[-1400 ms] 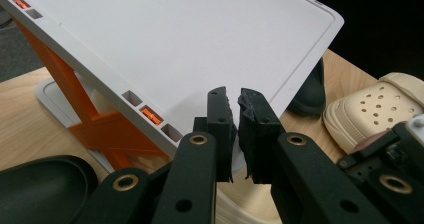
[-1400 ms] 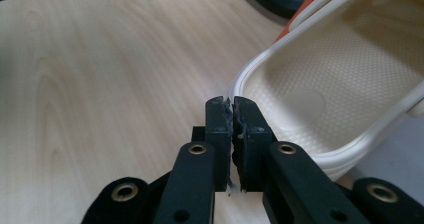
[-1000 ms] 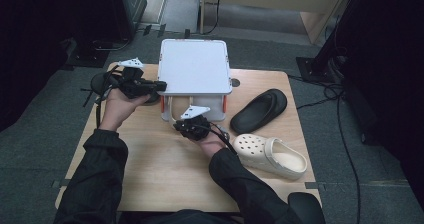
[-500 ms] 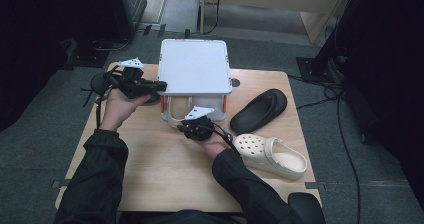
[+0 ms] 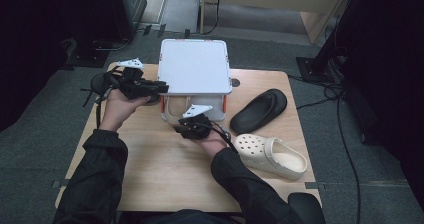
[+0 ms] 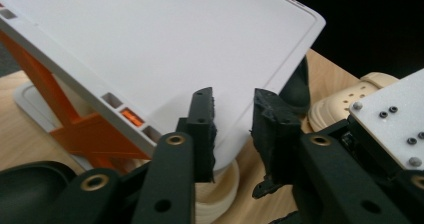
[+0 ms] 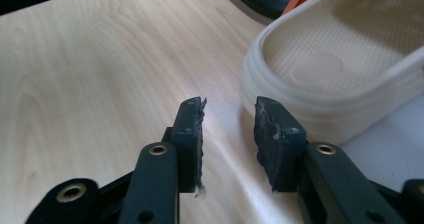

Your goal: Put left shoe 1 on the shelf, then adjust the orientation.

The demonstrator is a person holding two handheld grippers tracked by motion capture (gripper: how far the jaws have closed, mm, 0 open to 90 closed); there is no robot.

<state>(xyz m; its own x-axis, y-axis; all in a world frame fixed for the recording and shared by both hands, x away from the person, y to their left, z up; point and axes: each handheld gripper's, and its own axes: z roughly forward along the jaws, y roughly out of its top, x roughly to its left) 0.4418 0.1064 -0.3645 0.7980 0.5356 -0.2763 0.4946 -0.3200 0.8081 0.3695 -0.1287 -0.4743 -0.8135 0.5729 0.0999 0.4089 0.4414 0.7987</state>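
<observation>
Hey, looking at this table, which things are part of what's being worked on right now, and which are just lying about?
In the job:
- white shoe rack
- cream sandal on its bottom shelf
- left hand-held gripper and right hand-held gripper, jaws just opened, gripping nothing

Lying about for now:
- black sandal
- cream clog
- floor cables

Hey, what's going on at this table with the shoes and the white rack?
A person is stowing shoes on a white shoe rack with orange struts. A cream foam clog sits under its shelf, just ahead of the right claw, whose jaws have just been opening with nothing between them. The left claw, at the rack's left edge, has also just opened, empty. A black slide sandal and another cream perforated clog wait on the wooden table.
</observation>
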